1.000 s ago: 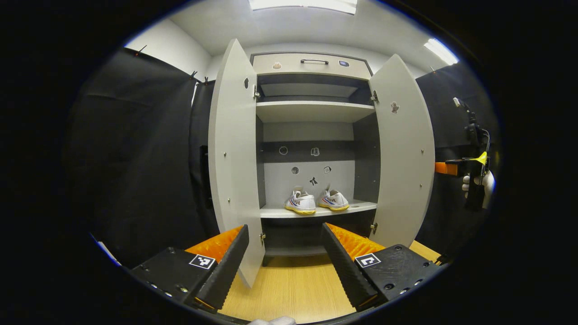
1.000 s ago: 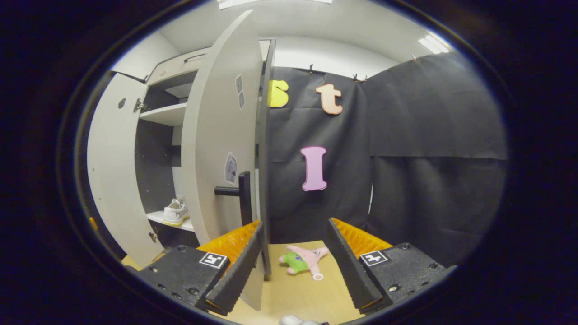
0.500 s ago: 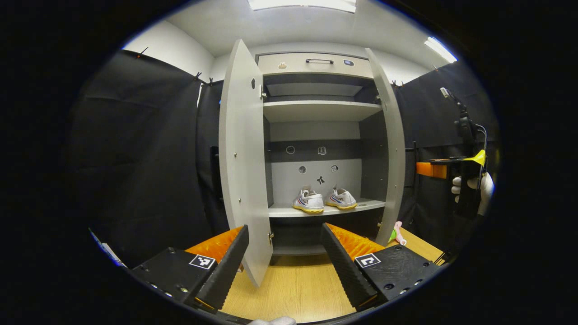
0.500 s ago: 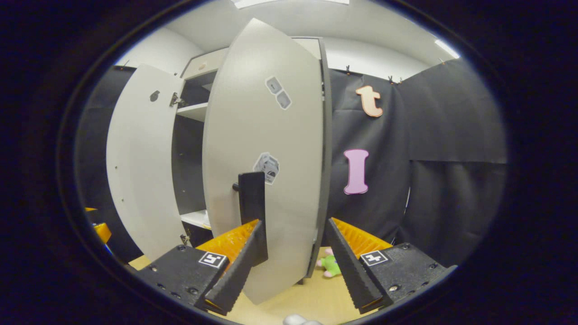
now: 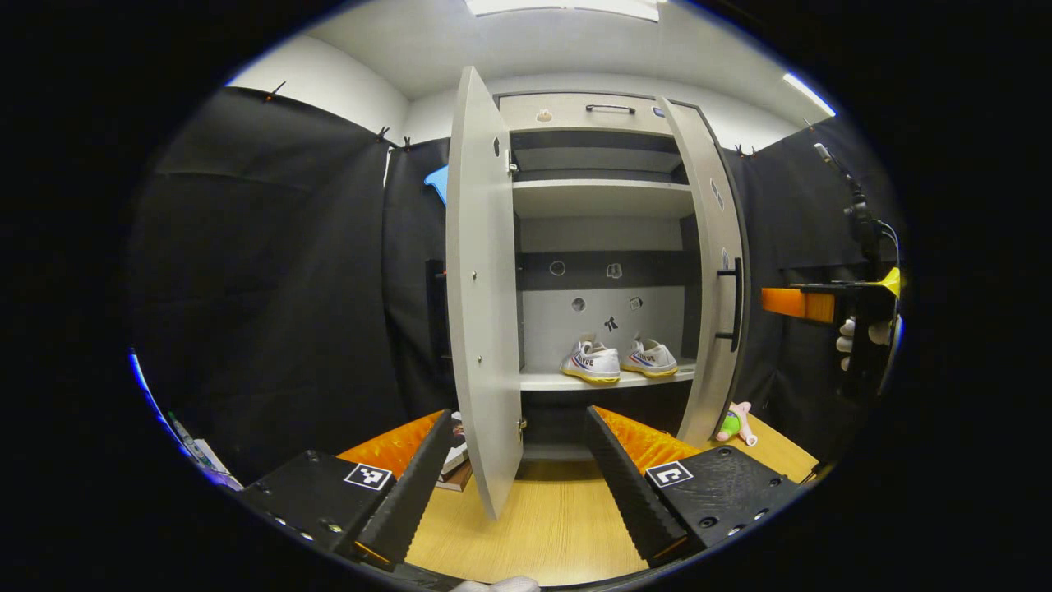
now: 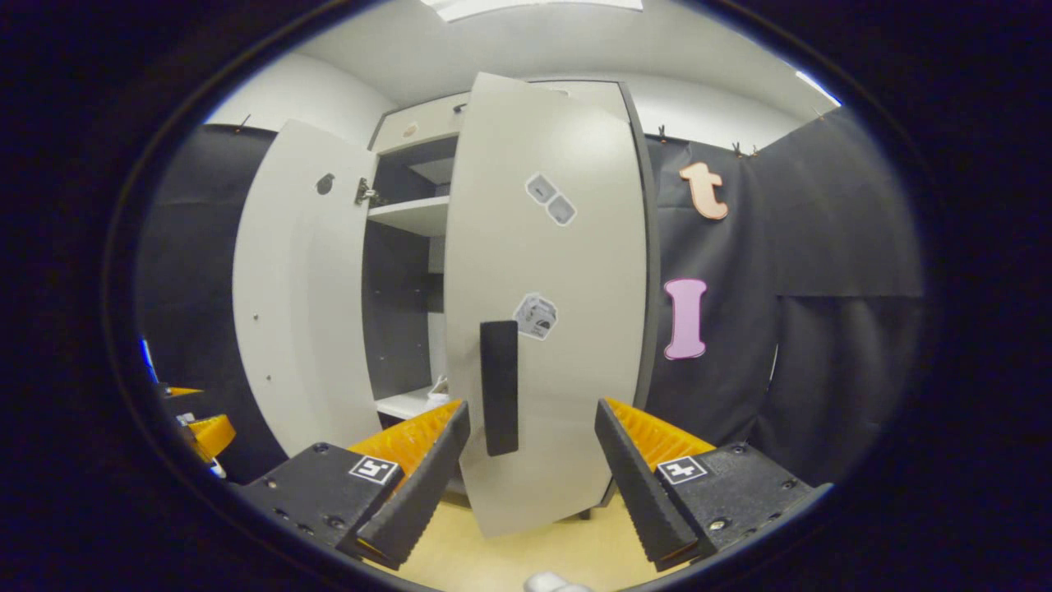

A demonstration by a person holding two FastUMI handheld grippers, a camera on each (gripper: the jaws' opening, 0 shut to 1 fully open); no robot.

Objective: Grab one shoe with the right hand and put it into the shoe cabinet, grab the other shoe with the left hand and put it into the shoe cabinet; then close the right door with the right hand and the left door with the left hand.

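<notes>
The shoe cabinet [image 5: 600,197] stands with its left door [image 5: 481,288] wide and its right door [image 6: 551,296] partly swung in; both shoes [image 5: 620,360] sit on its lower shelf, apparently side by side; left gripper [image 5: 518,469] and right gripper [image 6: 532,469] hang released, holding nothing.

I look into the cabinet at a pale lower shelf [image 5: 612,381] where two white shoes sit side by side, the left shoe [image 5: 593,363] just beside the right shoe [image 5: 651,358]. The upper shelf [image 5: 602,197] is above. Below, on the wooden floor [image 5: 551,526], a plush toy [image 5: 736,422] lies at the right and books [image 5: 457,462] at the left.
</notes>
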